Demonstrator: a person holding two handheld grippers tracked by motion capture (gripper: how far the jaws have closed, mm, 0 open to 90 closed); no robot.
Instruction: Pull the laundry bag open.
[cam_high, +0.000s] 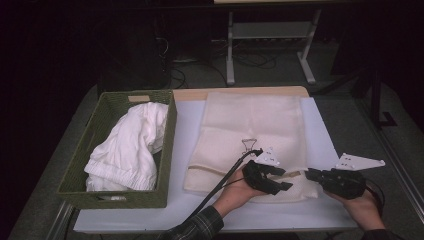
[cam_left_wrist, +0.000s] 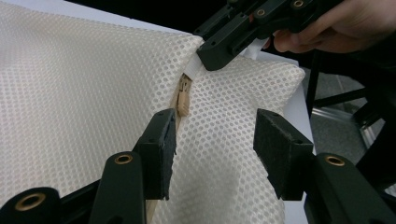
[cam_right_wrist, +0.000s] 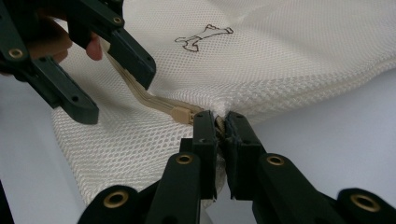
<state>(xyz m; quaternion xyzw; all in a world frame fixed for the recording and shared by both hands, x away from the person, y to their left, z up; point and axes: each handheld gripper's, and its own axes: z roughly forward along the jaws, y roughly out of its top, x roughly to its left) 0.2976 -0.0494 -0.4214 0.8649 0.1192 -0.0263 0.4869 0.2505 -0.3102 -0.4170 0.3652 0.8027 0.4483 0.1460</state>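
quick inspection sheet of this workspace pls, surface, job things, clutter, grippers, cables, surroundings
surface: white tabletop with a wooden strip along its far edge.
job's things: cream mesh laundry bag lying flat, with a small line drawing printed on it; tan zipper along its near edge, slider near the right end.
clutter: green woven basket at left holding white clothing.
grippers: left gripper open, its jaws on either side of the mesh beside the zipper; right gripper shut on the bag's edge next to the slider.
cables: black cable trailing from the left gripper toward the near edge.
surroundings: dark room, a white table frame and floor cables behind.
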